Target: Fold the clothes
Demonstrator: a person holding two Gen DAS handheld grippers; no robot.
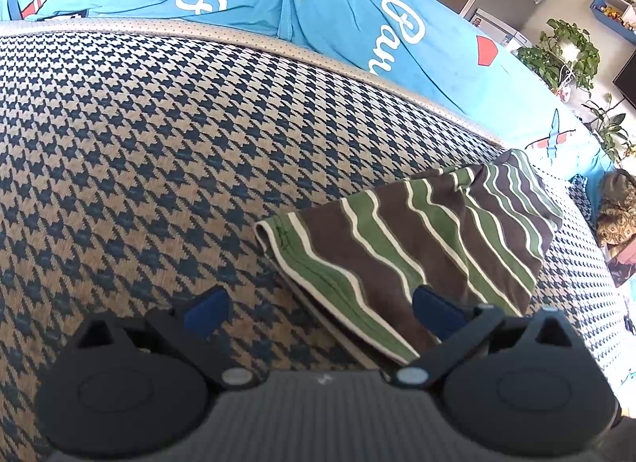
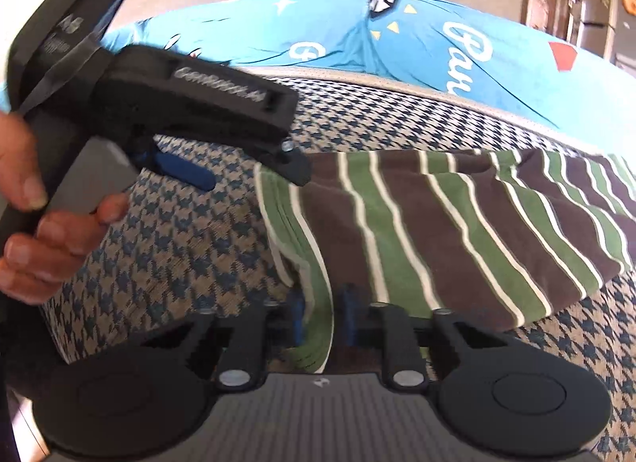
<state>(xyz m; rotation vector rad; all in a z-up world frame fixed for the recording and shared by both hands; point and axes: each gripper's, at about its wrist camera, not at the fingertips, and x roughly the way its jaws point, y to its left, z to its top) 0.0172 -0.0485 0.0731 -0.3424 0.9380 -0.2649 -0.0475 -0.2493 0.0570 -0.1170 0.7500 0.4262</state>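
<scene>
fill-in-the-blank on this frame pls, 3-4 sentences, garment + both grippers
1. The striped garment lies on a cover with a ____ pattern.
2. The right gripper is shut on the garment's ____ hem edge.
3. The left gripper has its jaws ____, one blue finger over the garment, the other over the cover.
4. Behind the cover lies a ____ printed sheet.

Missing words: houndstooth; green; open; blue
</scene>
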